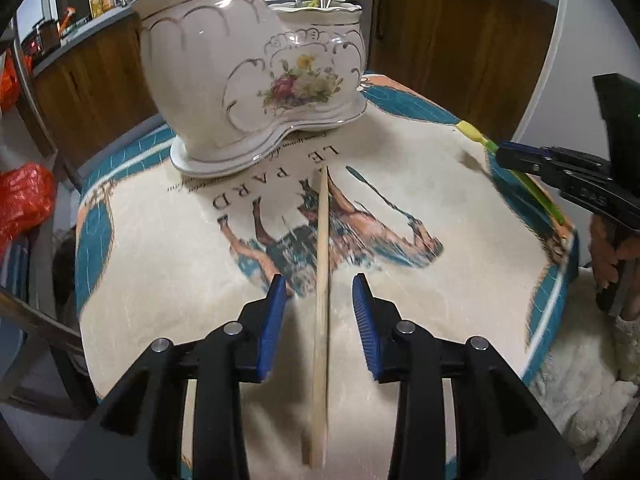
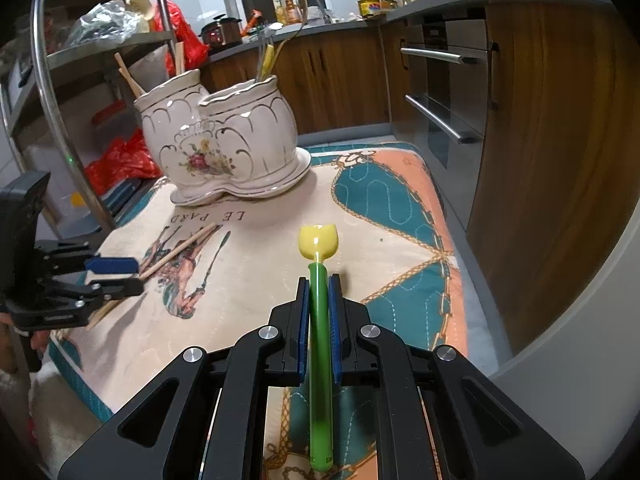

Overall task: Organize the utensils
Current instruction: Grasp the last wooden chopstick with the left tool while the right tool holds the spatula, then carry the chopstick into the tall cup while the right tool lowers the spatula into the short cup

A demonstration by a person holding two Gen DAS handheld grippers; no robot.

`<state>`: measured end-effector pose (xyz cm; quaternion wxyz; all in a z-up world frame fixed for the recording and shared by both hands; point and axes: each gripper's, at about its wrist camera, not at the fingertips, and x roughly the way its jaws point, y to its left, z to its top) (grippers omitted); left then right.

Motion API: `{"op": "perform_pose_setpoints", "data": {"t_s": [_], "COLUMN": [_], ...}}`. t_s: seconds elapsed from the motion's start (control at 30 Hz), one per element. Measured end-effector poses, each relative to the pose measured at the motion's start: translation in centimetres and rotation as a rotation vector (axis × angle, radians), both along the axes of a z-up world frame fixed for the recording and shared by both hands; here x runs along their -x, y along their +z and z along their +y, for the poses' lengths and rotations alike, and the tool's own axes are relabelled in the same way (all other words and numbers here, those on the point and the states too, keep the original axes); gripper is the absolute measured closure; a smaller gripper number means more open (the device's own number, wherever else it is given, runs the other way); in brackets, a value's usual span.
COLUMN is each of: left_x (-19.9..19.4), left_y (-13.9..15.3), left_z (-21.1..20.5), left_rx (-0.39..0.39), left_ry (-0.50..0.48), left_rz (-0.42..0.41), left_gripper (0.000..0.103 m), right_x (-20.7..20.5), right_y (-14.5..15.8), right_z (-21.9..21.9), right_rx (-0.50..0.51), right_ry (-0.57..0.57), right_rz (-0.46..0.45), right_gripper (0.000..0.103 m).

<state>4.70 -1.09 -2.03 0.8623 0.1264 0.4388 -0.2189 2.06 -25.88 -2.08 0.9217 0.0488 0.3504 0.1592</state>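
My right tongs [image 2: 319, 300] are pinching the green handle of a plastic spoon [image 2: 319, 280], its yellow tulip-shaped bowl pointing ahead toward the ceramic holder [image 2: 224, 148]. The grip sits on the upper part of the handle, nearer the bowl, with a long stretch of handle trailing back under the tongs. It looks light and smooth, so I judge it could swivel between the pads; a firm squeeze should keep it straight.

My left tongs [image 1: 320, 292] are spread, one pad on each side of a wooden chopstick [image 1: 322, 280] lying flat on the printed cloth [image 1: 420, 168] that covers the counter. I cannot tell whether either pad touches it. The stick is thin, stiff and light, and it may roll, so I would close on it near its middle for balance.

The holder stands toward the far edge of the cloth, with two joined cups: one already holds chopsticks, the other a fork and other utensils. It is glazed and probably fragile, so anything going in should be lowered gently, clear of the rims.
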Motion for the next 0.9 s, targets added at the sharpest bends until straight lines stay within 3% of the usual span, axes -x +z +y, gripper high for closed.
{"op": "perform_pose_setpoints", "data": {"t_s": [0.03,0.1,0.13,0.27,0.47,0.67,0.9], "left_x": [-0.3,-0.8,-1.1,-1.3,0.7,2.1,-0.9], "left_y": [-0.1,-0.2,-0.3,-0.5,2.7,6.9,11.1], "left_z": [-0.3,-0.7,-1.0,-1.5,1.0,3.6,5.4], "left_rx": [-0.008,-0.031,-0.038,-0.048,0.094,0.245,0.434], "left_ry": [0.003,0.01,0.01,-0.022,-0.056,-0.056,-0.001], "left_rz": [-0.004,-0.013,-0.017,-0.039,-0.2,-0.394,-0.565], "left_gripper": [0.071,0.092,0.096,0.097,0.097,0.097,0.097], "right_x": [0.0,0.2,0.3,0.4,0.6,-0.8,-4.9], "right_y": [0.0,0.1,0.2,0.3,2.2,6.1,9.5], "right_z": [0.1,0.4,0.7,1.3,1.9,2.7,3.2], "right_rx": [-0.001,-0.001,0.001,-0.001,-0.042,-0.094,-0.221], "right_ry": [0.005,0.023,0.032,0.046,0.079,0.1,0.067], "right_rz": [-0.004,-0.015,-0.019,-0.033,-0.096,-0.231,-0.346], "right_gripper": [0.093,0.093,0.093,0.093,0.093,0.093,0.093]}}
